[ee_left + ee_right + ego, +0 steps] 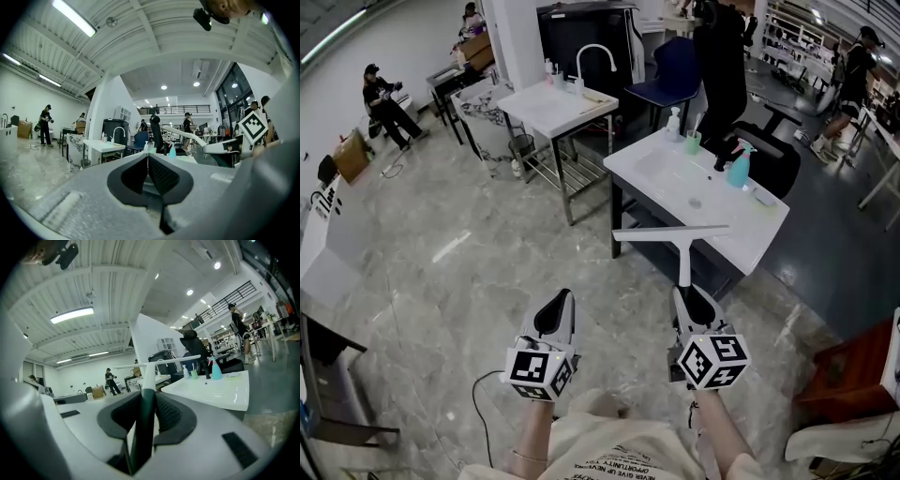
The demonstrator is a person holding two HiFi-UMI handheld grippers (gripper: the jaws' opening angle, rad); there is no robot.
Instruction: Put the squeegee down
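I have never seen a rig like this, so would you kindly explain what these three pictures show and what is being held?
There is no robot: a person holds a two-jaw gripper in each hand. The head view looks down from the person's head, with the left gripper at left and the right gripper at right. The other two pictures come from cameras riding on each gripper, looking along its jaws. The left gripper's jaws are together with nothing between them. The right gripper is shut on the handle of a squeegee, held in the air before a white washbasin. On it stand a teal spray bottle, a soap dispenser and a green cup.
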